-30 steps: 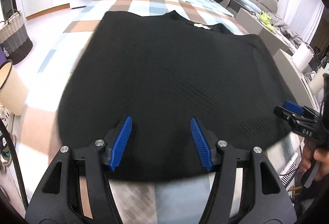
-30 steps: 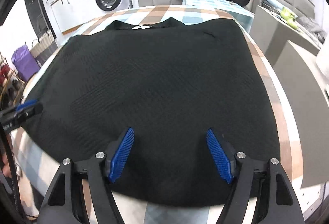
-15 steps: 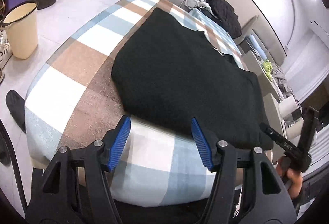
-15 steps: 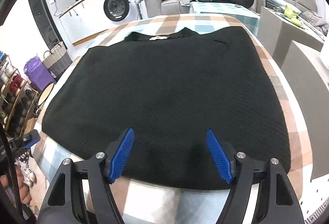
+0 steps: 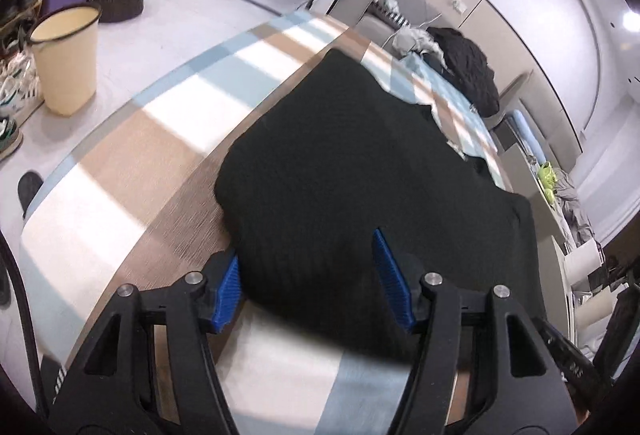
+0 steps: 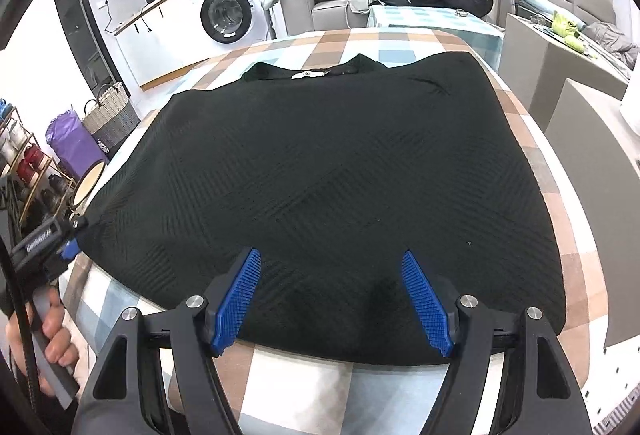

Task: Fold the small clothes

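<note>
A black knit garment point(image 6: 328, 175) lies spread flat across the checked tablecloth point(image 6: 320, 391), its hem along the table's near edge. The left gripper point(image 5: 308, 283), fingers apart, straddles the hem's near-left corner. The right gripper point(image 6: 332, 299), fingers also apart, hovers over the hem toward the near-right corner.

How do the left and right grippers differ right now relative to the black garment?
The left gripper straddles the near-left corner of the black garment, one finger slipped under its edge; the right gripper sits over the middle of the near hem, both fingers above the cloth. Both are open, neither clamping fabric.
</note>
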The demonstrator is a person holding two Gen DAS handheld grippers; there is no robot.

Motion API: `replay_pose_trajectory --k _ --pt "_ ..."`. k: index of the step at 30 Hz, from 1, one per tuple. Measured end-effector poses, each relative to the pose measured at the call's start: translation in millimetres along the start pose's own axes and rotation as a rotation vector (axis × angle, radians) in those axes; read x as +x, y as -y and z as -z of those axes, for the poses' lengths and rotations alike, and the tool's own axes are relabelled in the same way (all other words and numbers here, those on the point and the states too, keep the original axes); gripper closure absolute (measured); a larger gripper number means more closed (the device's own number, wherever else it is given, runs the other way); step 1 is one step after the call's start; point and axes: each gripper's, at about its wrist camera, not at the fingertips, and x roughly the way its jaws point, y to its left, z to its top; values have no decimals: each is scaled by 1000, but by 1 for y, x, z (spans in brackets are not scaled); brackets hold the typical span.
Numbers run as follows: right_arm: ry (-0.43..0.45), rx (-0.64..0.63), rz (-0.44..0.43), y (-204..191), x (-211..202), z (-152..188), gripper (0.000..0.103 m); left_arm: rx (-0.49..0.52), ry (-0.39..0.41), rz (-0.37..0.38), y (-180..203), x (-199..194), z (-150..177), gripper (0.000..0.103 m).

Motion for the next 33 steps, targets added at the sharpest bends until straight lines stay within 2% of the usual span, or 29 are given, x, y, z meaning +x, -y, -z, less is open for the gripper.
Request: replay_pose_trajectory --k 1,2,3,4,5,10,13,18,20,24,27,29,30,31,33 --pt "-2 -4 -1 -1 0 0 28 9 -1 -5 3 4 -2 57" --pt "-3 -10 -1 -2 0 0 28 15 -12 -8 6 8 -3 69" --pt "-1 -15 0 -4 0 -1 28 15 -21 -2 8 12 -5 74" --pt "0 -18 -2 -6 0 -1 28 15 -23 3 8 15 -6 87" --pt "2 -23 -8 -8 1 -2 28 16 -24 4 9 18 -7 92" --pt "1 -72 -70 -29 3 -4 28 53 12 50 18 5 -17 94" --pt "-11 -125 -213 -55 9 -4 28 86 25 82 27 -6 -27 94" --pt "8 -298 -351 -117 14 -3 28 110 15 113 41 -12 -41 94" --pt "18 -351 -375 -137 19 -3 28 111 7 118 42 -14 -44 94" --pt "34 -488 -351 -181 43 -4 28 83 -18 138 36 -15 -46 94" --pt "13 -527 -339 -197 62 -6 45 52 -40 137 25 -13 -45 94" --pt "11 -541 -320 -201 70 -8 77 32 -70 136 16 -12 -42 93" --pt "2 -529 -329 -201 73 -10 81 16 -83 131 11 -12 -41 92" --pt "-4 -502 -347 -197 74 -14 86 3 -91 124 6 -13 -39 87" --pt "5 -460 -359 -190 73 -20 90 -13 -98 112 -5 -19 -35 59"
